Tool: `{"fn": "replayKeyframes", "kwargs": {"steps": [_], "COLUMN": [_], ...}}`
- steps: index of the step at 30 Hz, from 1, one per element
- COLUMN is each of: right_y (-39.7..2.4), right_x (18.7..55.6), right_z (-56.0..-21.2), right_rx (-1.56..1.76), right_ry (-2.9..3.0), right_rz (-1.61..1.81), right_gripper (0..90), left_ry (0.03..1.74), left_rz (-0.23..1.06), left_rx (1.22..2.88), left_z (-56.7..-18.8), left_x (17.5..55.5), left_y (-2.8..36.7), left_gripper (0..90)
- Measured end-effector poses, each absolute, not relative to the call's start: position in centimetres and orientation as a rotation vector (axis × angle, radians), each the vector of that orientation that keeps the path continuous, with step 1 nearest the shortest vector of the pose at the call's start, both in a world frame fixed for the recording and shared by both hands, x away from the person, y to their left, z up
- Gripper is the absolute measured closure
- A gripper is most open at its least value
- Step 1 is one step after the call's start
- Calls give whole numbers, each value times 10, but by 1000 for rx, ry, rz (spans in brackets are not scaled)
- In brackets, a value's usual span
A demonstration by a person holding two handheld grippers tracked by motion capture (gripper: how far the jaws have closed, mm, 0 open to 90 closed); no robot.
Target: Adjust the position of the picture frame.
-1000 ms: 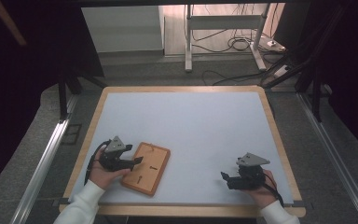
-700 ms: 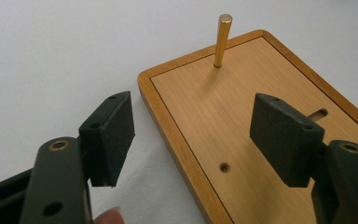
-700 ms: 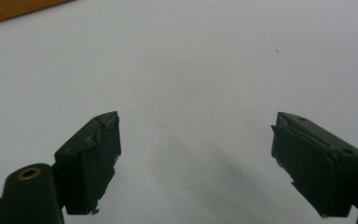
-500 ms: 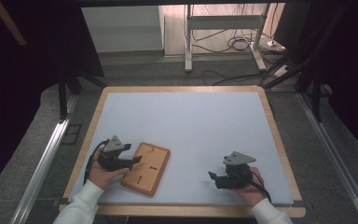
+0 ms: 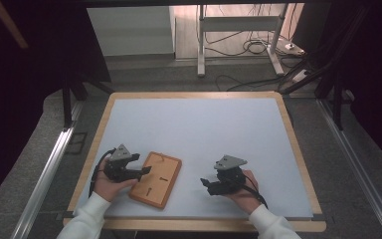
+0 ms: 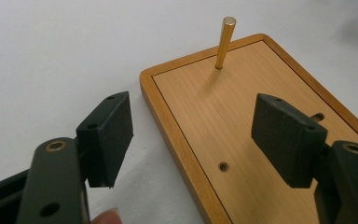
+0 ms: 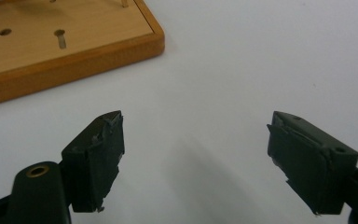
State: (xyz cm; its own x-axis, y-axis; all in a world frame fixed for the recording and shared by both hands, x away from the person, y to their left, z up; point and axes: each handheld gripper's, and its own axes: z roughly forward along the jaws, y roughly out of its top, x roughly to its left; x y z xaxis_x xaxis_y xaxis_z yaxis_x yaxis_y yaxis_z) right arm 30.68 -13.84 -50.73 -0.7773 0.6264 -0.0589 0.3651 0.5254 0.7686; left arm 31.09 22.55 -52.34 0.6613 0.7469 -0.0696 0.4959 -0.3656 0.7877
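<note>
From above, the wooden board (image 5: 156, 179) lies near the front edge of the white table (image 5: 194, 129), the left gripper (image 5: 138, 172) at its left edge and the right gripper (image 5: 208, 185) apart on bare table to its right. Along the left gripper's own jaws, they stand spread astride the board's long edge, likely to clamp or steady it, with a brass pin (image 6: 224, 42) upright at the far end; along the right gripper's, they gape over bare table, the board's corner (image 7: 154, 36) beyond, seemingly just waiting
</note>
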Motion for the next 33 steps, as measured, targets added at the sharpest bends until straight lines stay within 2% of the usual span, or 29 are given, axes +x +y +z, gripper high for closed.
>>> {"fn": "replayKeyframes", "kwargs": {"steps": [12,33], "right_y": [-102,-43], "right_x": [318,343], "right_z": [-504,-509], "right_rx": [768,716], "right_ry": [2476,2538], "right_rz": [1140,1211], "right_gripper": [234,434], "left_ry": [964,967], "left_rz": [377,374], "left_rx": [2049,2047], "left_z": [-524,-525], "left_x": [311,312], "left_y": [226,228], "left_gripper": [290,291]}}
